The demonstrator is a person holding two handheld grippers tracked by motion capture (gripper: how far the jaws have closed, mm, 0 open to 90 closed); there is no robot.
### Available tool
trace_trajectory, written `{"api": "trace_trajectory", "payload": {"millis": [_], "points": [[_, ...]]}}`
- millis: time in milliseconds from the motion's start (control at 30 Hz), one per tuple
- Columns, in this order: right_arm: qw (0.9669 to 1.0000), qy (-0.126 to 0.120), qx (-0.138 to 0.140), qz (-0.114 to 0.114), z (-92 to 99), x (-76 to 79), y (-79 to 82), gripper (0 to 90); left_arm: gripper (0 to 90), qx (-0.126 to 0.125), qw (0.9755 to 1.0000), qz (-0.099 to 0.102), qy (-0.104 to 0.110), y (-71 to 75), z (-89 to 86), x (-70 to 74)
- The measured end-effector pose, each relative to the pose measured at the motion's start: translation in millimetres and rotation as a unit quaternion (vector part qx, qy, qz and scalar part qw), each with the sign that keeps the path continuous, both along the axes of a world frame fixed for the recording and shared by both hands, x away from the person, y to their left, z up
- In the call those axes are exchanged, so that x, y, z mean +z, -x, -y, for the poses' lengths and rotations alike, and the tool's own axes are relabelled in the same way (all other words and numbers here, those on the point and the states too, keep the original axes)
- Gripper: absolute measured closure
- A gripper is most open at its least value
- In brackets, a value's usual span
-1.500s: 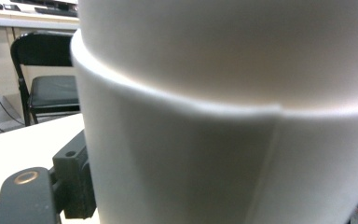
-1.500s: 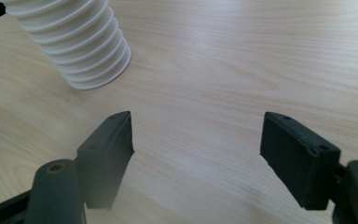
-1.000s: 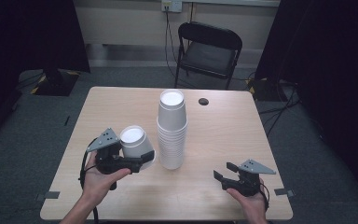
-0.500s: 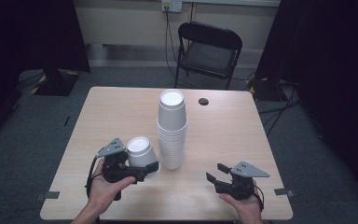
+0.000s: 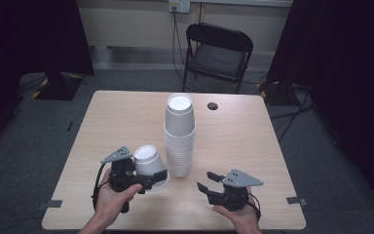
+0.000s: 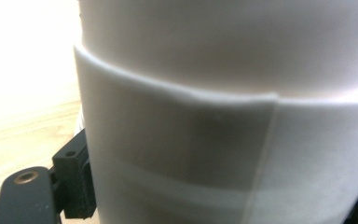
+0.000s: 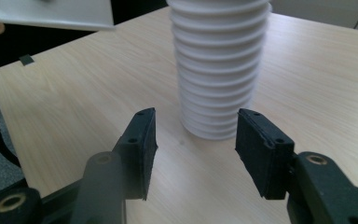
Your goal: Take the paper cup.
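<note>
Gripping a single white cup (image 5: 148, 163) in our left gripper (image 5: 141, 180), upside down, at the stack's eight o'clock.
Cup stack (image 5: 179, 134) stands mid-table (image 5: 112, 117); at its five o'clock our right gripper (image 5: 205, 183), jaws just been closing, still apart with nothing between.

White cup (image 5: 148, 163) tilted beside cup stack (image 5: 179, 136)

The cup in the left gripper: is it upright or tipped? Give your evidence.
Tipped. The cup leans with its closed base up-left and its rim low on the table, beside the upright stack.

Overhead view, two close gripper-mounted views
</note>
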State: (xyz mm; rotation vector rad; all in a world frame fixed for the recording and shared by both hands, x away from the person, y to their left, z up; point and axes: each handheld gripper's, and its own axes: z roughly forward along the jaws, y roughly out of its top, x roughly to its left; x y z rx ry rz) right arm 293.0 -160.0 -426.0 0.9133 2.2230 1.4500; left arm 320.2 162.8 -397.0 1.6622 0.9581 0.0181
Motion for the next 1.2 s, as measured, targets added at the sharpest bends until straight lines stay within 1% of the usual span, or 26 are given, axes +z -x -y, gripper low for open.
{"api": "trace_trajectory", "payload": {"millis": [67,100,200,233,267,367,400,433,467,567,633,667,700,733,767,800,833,900,933,967,1000,1033,1067,1100,1167,1200], "points": [[1.0000,-0.001,0.008,0.004,-7.0,2.2,1.3,48.5,14.7,0.007,1.0000,-0.005,0.002,-0.2,0.5,-1.4],[0.9998,-0.003,0.016,0.010,-13.9,3.9,2.6,48.6,14.8,0.005,0.9999,-0.012,0.007,-0.7,0.8,-2.5],[0.9996,-0.007,0.024,0.015,-19.6,5.3,3.7,49.5,14.7,0.007,0.9998,-0.017,0.008,-0.6,1.5,-3.6],[0.9993,-0.009,0.031,0.020,-26.7,7.3,4.6,49.8,14.8,0.004,0.9995,-0.027,0.013,-0.9,2.6,-5.1],[0.9993,-0.009,0.031,0.020,-26.7,7.3,4.6,49.8,14.8,0.004,0.9995,-0.027,0.013,-0.9,2.6,-5.1],[0.9987,-0.011,0.039,0.031,-35.2,10.9,6.1,50.5,14.8,0.003,0.9988,-0.043,0.022,-0.1,5.6,-6.8],[0.9980,-0.013,0.047,0.039,-40.0,12.9,7.6,51.7,14.8,-0.001,0.9985,-0.049,0.027,0.5,6.9,-6.6],[0.9980,-0.013,0.047,0.039,-40.0,12.9,7.6,51.7,14.8,-0.001,0.9985,-0.049,0.027,0.5,6.9,-6.6],[0.9976,-0.011,0.052,0.044,-42.8,13.9,8.7,52.1,14.8,-0.004,0.9982,-0.051,0.032,0.6,7.5,-6.6],[0.9967,-0.005,0.063,0.051,-51.9,14.0,11.1,53.7,14.8,-0.005,0.9964,-0.068,0.051,0.4,8.6,-5.7],[0.9960,0.002,0.070,0.055,-58.6,11.8,11.7,55.4,14.9,-0.006,0.9957,-0.072,0.058,0.5,8.5,-4.4],[0.9960,0.002,0.070,0.055,-58.6,11.8,11.7,55.4,14.9,-0.004,0.9954,-0.074,0.061,0.6,9.1,-3.5],[0.9954,0.003,0.068,0.068,-63.0,11.2,11.6,56.9,14.9,-0.007,0.9942,-0.081,0.070,0.7,10.0,-1.9],[0.9954,0.003,0.068,0.068,-63.0,11.2,11.6,56.9,14.9,-0.007,0.9942,-0.081,0.070,0.7,10.0,-1.9],[0.9949,-0.003,0.064,0.078,-65.8,11.8,10.7,57.9,14.9,-0.011,0.9927,-0.091,0.079,0.5,10.0,-0.8],[0.9949,-0.003,0.064,0.078,-65.8,11.8,10.7,57.9,14.9,-0.011,0.9927,-0.091,0.079,0.5,10.0,-0.8],[0.9947,-0.006,0.062,0.082,-66.9,12.0,10.7,58.7,14.9,-0.009,0.9911,-0.099,0.088,0.6,10.4,0.0],[0.9935,-0.008,0.058,0.098,-70.1,12.5,10.8,60.2,14.9,-0.010,0.9894,-0.107,0.098,0.2,10.2,1.0],[0.9929,-0.008,0.055,0.105,-71.3,12.8,10.9,61.1,14.9,-0.011,0.9889,-0.109,0.100,0.0,10.2,1.1],[0.9926,-0.010,0.055,0.108,-72.3,13.2,10.8,61.8,15.0,-0.012,0.9877,-0.115,0.105,-0.2,10.5,1.0],[0.9917,-0.009,0.050,0.118,-74.3,13.8,10.4,62.0,15.0,-0.015,0.9865,-0.121,0.109,-0.6,11.2,0.7],[0.9912,-0.012,0.048,0.123,-75.8,14.4,10.2,62.7,14.9,-0.017,0.9855,-0.126,0.112,-0.7,11.6,0.4],[0.9906,-0.012,0.047,0.128,-77.2,14.9,9.6,62.9,15.0,-0.019,0.9848,-0.129,0.115,-0.7,11.8,0.2],[0.9896,-0.018,0.046,0.135,-80.1,15.9,9.0,63.8,15.0,-0.023,0.9843,-0.131,0.117,-0.7,12.2,-0.5],[0.9890,-0.018,0.046,0.140,-81.2,16.1,8.8,63.9,15.0,-0.026,0.9820,-0.141,0.124,0.0,13.3,-1.6],[0.9872,-0.021,0.041,0.152,-83.5,16.3,9.3,64.2,15.0,-0.027,0.9810,-0.144,0.127,0.4,13.6,-2.2]]}}
